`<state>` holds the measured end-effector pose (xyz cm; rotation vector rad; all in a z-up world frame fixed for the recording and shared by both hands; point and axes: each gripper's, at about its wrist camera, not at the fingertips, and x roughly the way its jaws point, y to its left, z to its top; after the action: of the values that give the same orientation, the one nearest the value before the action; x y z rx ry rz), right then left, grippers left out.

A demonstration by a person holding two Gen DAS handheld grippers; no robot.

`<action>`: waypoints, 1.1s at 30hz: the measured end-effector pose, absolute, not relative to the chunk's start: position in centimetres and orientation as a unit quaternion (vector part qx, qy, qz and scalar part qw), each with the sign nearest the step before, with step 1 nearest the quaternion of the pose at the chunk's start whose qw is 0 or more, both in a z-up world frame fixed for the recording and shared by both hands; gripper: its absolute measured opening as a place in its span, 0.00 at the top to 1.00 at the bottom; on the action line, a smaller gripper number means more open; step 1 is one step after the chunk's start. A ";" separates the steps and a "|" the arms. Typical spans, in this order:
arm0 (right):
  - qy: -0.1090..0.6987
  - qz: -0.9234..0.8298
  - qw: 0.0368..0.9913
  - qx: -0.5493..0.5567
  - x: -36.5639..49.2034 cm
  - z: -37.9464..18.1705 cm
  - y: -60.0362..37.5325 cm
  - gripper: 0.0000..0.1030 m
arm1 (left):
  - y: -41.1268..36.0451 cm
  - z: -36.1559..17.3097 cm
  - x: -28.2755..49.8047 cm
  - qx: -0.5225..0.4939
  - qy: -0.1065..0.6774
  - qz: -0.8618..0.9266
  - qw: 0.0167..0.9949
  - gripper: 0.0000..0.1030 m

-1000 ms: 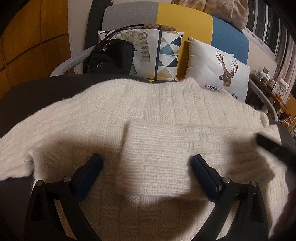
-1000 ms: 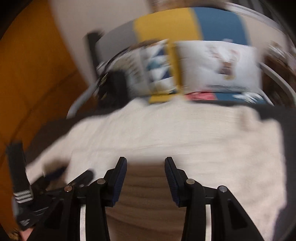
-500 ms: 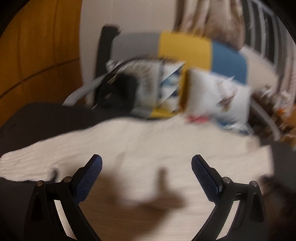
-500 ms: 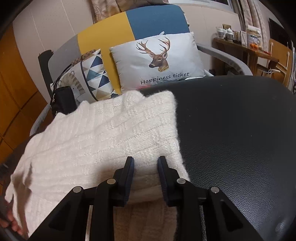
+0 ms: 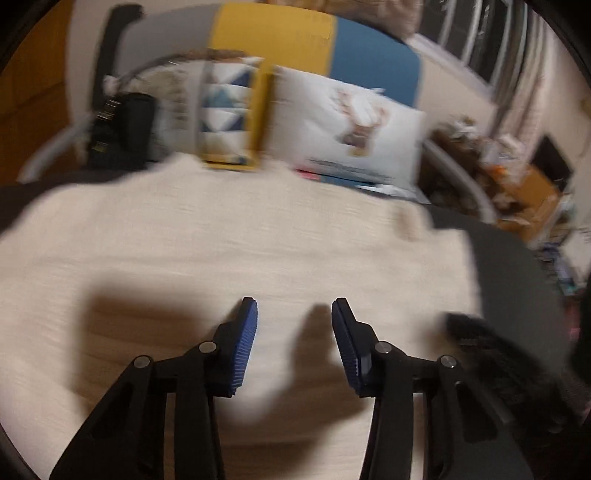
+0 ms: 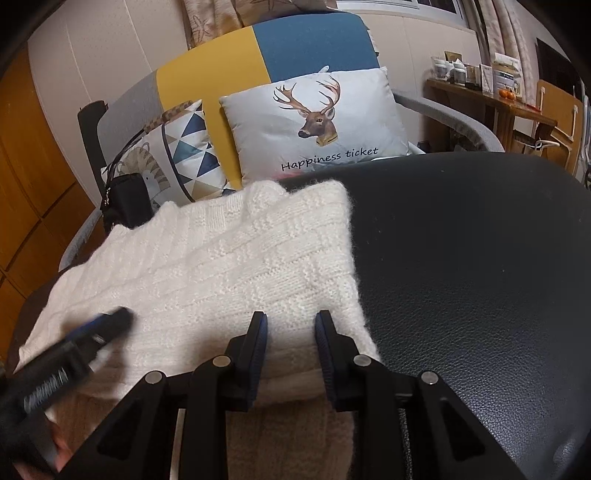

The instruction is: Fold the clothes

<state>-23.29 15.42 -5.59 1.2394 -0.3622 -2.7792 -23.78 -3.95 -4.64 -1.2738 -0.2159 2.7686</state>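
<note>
Cushions [image 6: 317,118] and bag [image 6: 127,199] behind sweater [image 6: 221,266].

Cream-white knitted sweater [image 6: 229,273], block-textured and fuzzy at the edges. Lay flat on the dark leather-like surface [image 6: 480,280], partly folded, with a doubled layer along the near right edge. Appeared motion-blurred in the left wrist view [image 5: 236,251].

A home living room: a colour-block sofa [image 6: 295,48] with a deer cushion [image 6: 317,122], curtains [image 6: 218,16] behind.
</note>
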 end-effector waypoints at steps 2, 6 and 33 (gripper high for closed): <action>-0.117 -0.906 0.039 0.404 -23.3 -5.6 15.4 0.73 | -6.4 -4.7 -23.4 -0.415 -0.083 0.905 0.035 0.60; -0.110 -0.907 0.037 0.405 -23.4 -5.6 15.2 0.73 | -11.4 -4.9 -22.6 -0.412 -0.108 0.904 0.018 0.73; -0.100 -0.910 0.036 0.401 -23.5 -5.6 15.1 0.72 | -8.0 -5.8 -23.9 -0.416 -0.068 0.905 0.052 0.60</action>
<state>-23.52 15.09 -5.61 1.2332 -0.3059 -2.7944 -23.94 -8.02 -5.82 -1.2642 -0.2061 2.7537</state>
